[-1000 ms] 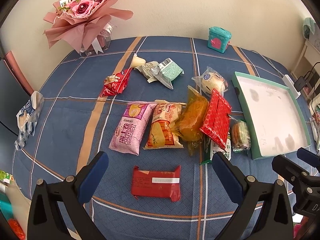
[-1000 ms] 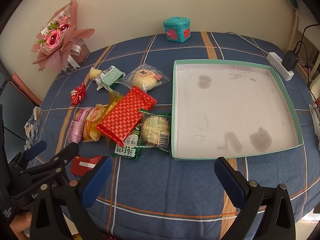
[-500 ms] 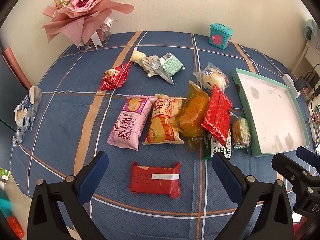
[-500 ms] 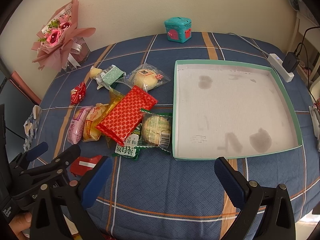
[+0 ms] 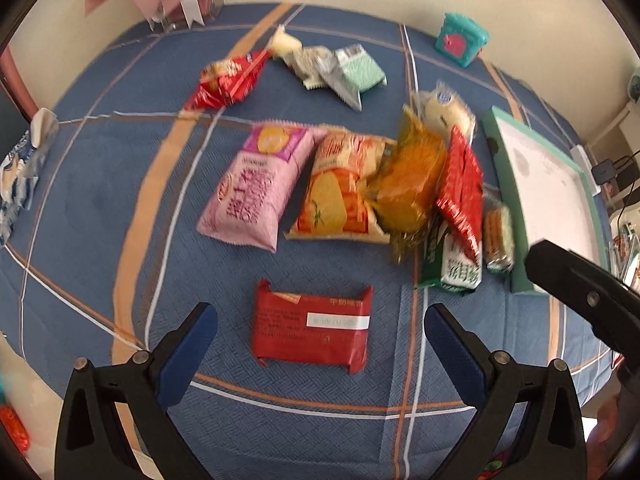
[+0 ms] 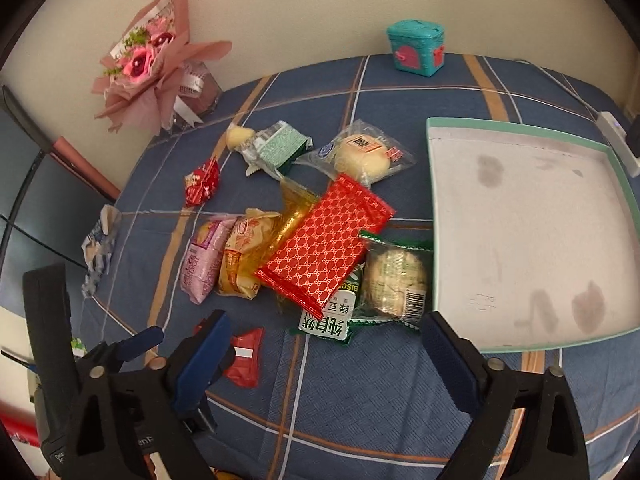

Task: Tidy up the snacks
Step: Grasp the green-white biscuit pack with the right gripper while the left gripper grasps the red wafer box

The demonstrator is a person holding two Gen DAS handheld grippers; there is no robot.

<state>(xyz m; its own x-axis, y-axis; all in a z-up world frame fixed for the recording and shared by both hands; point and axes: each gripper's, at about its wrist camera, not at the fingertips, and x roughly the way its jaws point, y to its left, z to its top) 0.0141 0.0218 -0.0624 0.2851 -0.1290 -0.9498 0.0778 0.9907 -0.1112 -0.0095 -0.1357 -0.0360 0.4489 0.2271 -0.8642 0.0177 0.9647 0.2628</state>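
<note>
The red snack packet [image 5: 311,329] lies flat near the bench's front edge, long axis crosswise, squarely between and just beyond the left claw [image 5: 320,342] (wide open, empty), nearer than the closing, empty right claw [image 6: 325,354].

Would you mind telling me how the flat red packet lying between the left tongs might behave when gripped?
The flat red packet lies flat with a boxy outline, so probably fairly stiff. Its glossy wrapper may slip. It looks thin, so likely light.
</note>
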